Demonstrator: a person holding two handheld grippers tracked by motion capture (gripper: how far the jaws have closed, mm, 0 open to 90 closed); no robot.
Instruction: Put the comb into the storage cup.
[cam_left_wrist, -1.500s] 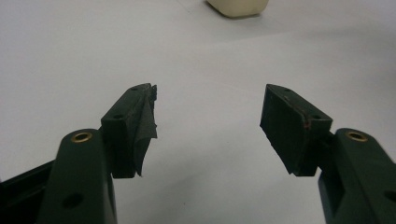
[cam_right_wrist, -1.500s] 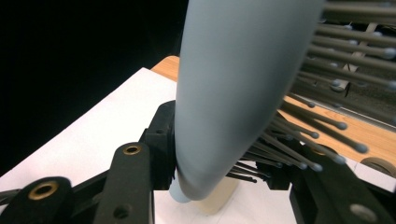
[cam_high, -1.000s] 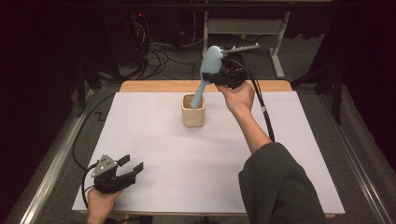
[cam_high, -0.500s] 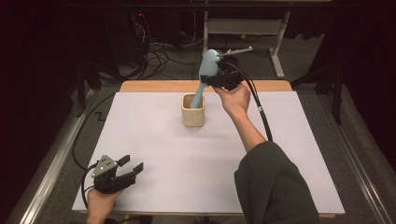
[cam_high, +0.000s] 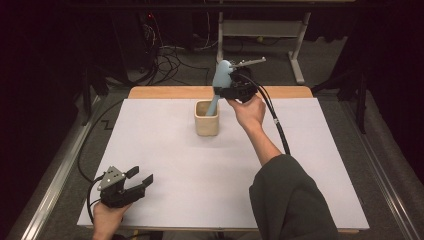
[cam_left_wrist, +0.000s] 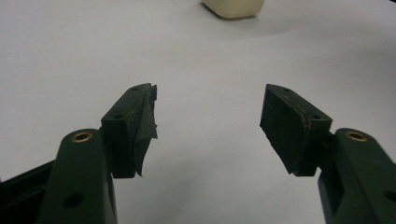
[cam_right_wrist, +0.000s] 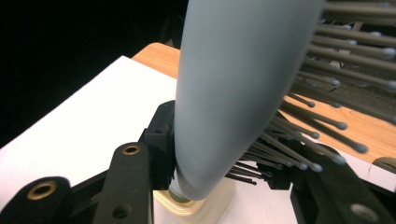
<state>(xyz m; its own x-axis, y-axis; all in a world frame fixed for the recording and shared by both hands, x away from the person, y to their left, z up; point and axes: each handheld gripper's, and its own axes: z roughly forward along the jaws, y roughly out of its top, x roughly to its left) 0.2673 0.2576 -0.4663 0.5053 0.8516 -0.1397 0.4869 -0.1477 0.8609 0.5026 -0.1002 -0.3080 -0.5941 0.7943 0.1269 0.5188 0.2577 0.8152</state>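
Observation:
A light blue hairbrush (cam_high: 221, 76) stands tilted over a cream cup (cam_high: 206, 120) at the back middle of the white table; its handle end reaches down into the cup's mouth. My right gripper (cam_high: 227, 92) is shut on the brush, just above and right of the cup. In the right gripper view the brush (cam_right_wrist: 238, 84) sits between the jaws of my right gripper (cam_right_wrist: 219, 165), bristles to the right, with the cup (cam_right_wrist: 198, 205) below. My left gripper (cam_high: 140, 181) rests open at the front left, far from the cup. The left gripper (cam_left_wrist: 208, 121) holds nothing, and the cup (cam_left_wrist: 232, 7) shows far ahead.
A white sheet (cam_high: 175, 165) covers the table, with a wooden strip (cam_high: 165, 92) along its far edge. Cables (cam_high: 170, 60) and a metal desk frame (cam_high: 300, 55) lie on the floor behind. A black cable (cam_high: 277, 127) trails from my right gripper across the table.
My right hand has sunk a little with the brush, bringing the handle lower into the cup. The left gripper has stayed where it was.

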